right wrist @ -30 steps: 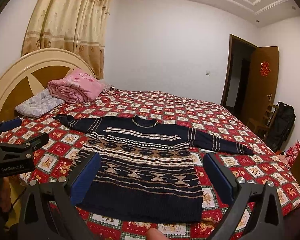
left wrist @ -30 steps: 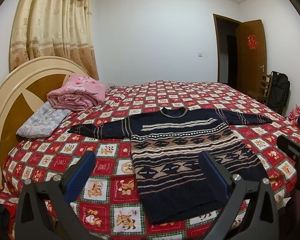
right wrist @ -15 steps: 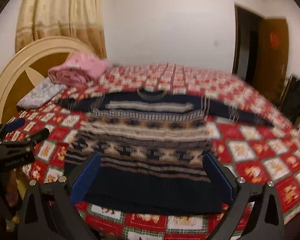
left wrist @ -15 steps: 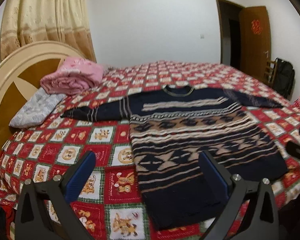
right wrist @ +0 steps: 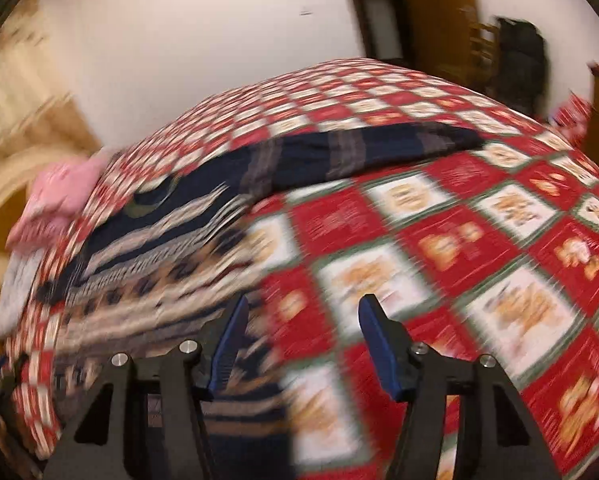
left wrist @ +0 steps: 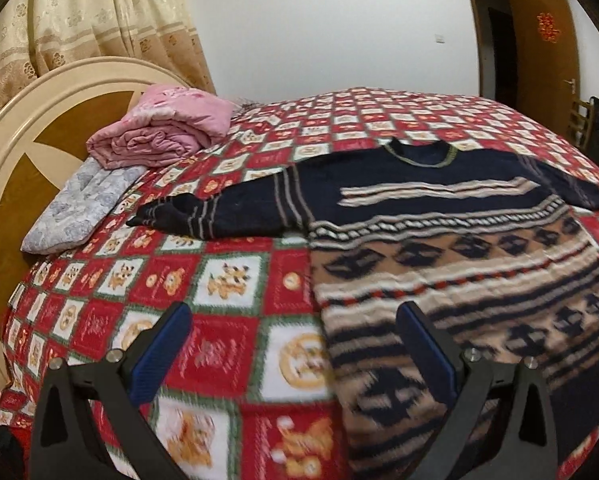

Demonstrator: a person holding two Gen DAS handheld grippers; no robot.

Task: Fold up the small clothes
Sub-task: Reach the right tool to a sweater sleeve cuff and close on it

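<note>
sweater point(left wrist: 439, 240): flat on bed, unfolded
left gripper point(left wrist: 295, 344): wide, empty, at its left hem
right gripper point(right wrist: 299, 332): narrowing, empty, at its right edge
tip: grab both hem corners evenly

We can't read any text w/ certainty. A red ornament point(left wrist: 548, 27) on the brown door point(left wrist: 539, 48) looks like a character, possibly a double-happiness sign. Bedspread point(left wrist: 227, 276) squares carry marks too blurred to read.
</note>
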